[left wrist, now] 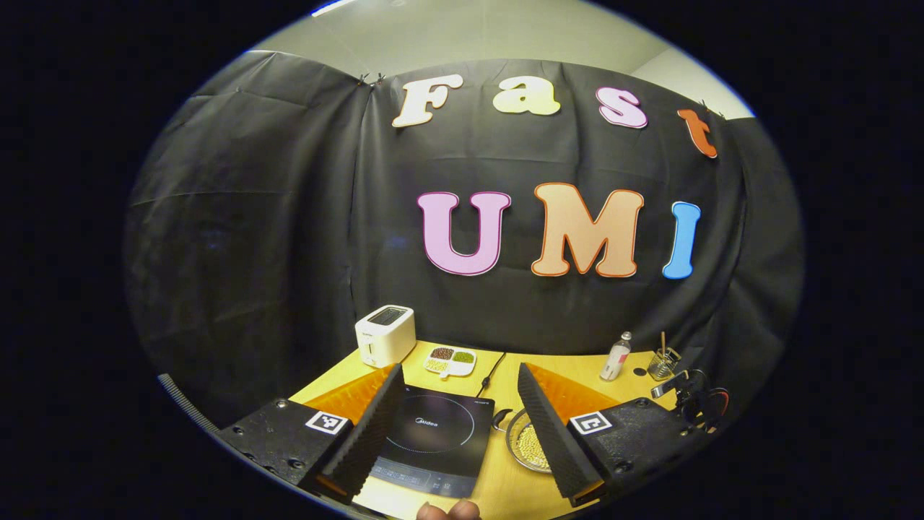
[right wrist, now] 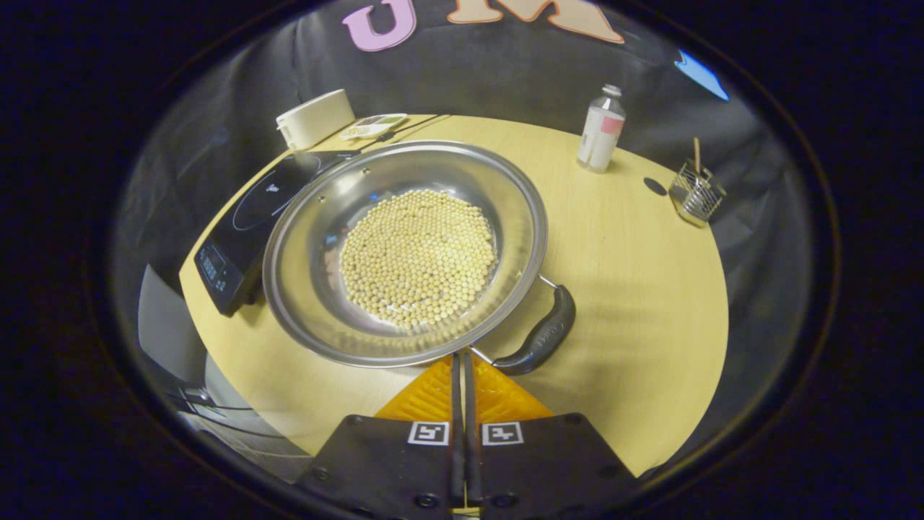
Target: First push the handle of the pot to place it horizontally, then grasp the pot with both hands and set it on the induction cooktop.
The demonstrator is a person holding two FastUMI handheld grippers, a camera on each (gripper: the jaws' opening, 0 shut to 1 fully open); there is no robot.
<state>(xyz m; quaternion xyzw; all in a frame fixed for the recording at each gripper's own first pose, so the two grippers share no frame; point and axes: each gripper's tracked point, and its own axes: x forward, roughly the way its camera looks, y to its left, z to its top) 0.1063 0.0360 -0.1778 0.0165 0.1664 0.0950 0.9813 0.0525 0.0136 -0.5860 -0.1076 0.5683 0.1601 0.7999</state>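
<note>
Light wooden tabletop (right wrist: 635, 267) set against the booth's black cloth wall (left wrist: 253, 238), with pale ceiling above it. Steel pot (right wrist: 404, 249), holding a layer of pale round beans (right wrist: 419, 256), rests on the table with its near rim directly ahead of the right gripper (right wrist: 463, 361), whose fingers are pressed together with nothing between them. Their tips lie at the pot's rim beside the wire mount of the dark pot handle (right wrist: 540, 336); whether they touch the rim cannot be told. The handle lies to the right of those tips, slanting away along the rim. Black induction cooktop (right wrist: 253, 217) sits to the left of the pot, its edge hidden behind the pot's rim. Left gripper (left wrist: 462, 390) is held high, spread wide and empty; in the left gripper view the cooktop and part of the pot appear between its fingers. Beyond the pot: white toaster (left wrist: 385, 335), divided dish of beans (left wrist: 450, 360), bottle (right wrist: 600, 130) and wire holder (right wrist: 696, 193).
</note>
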